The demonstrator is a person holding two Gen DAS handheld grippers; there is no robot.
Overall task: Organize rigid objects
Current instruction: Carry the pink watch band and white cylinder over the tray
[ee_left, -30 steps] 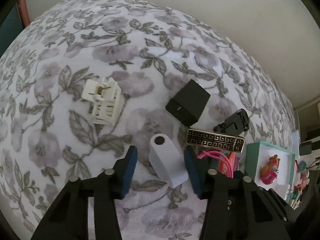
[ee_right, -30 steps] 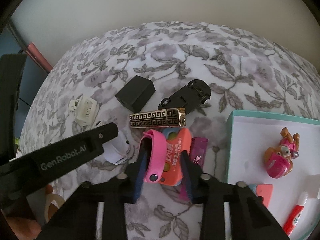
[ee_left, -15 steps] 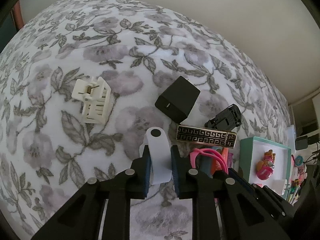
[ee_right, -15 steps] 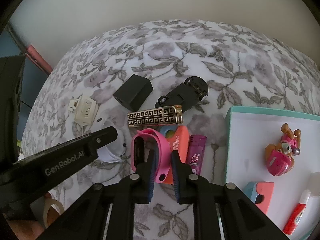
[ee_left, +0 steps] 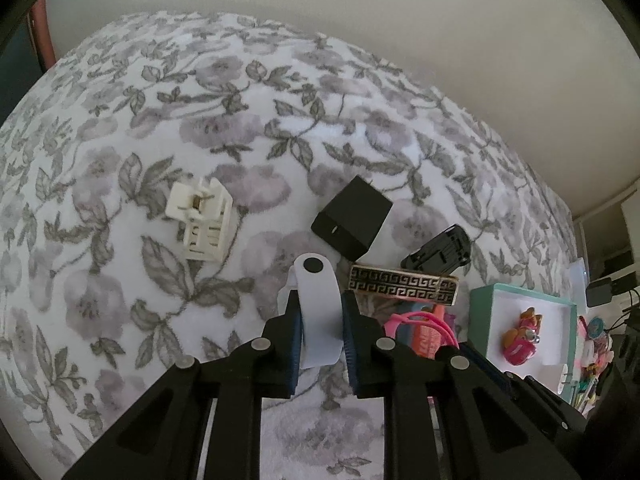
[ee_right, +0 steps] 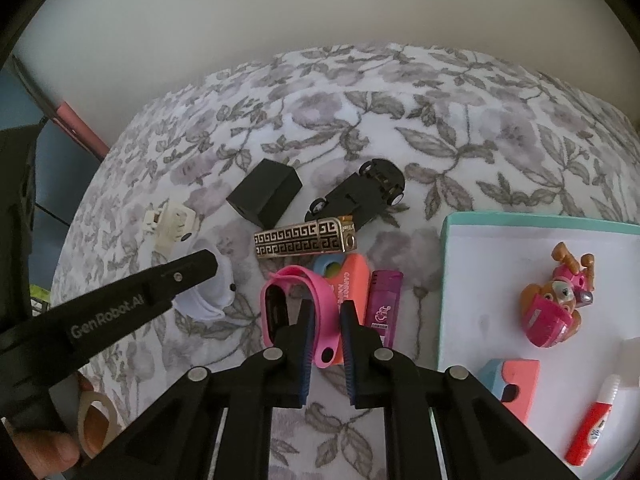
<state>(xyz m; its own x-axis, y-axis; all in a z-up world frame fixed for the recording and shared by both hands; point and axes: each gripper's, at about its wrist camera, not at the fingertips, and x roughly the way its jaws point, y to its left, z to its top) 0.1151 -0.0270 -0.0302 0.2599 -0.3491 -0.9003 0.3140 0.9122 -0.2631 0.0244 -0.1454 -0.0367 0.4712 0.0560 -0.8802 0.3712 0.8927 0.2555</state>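
My left gripper [ee_left: 320, 312] is shut on a white wristband [ee_left: 318, 304] with a black stud, holding it over the floral cloth; it also shows in the right wrist view [ee_right: 208, 292]. My right gripper [ee_right: 325, 320] is shut on a pink wristband [ee_right: 298, 304] that lies beside an orange sharpener case [ee_right: 350, 280]. A teal-rimmed white tray [ee_right: 446, 280] lies to the right and holds a pink toy pup [ee_right: 558, 308].
On the cloth lie a black cube charger [ee_left: 352, 218], a gold-patterned lighter [ee_left: 402, 284], an upturned black toy car [ee_right: 360, 194], a white plug adapter [ee_left: 202, 220] and a purple lighter [ee_right: 384, 304]. The tray also holds a sharpener [ee_right: 514, 380] and a red glue tube [ee_right: 592, 428].
Both grippers went from open around their wristbands to shut on them. The left gripper has lifted slightly with the white wristband.
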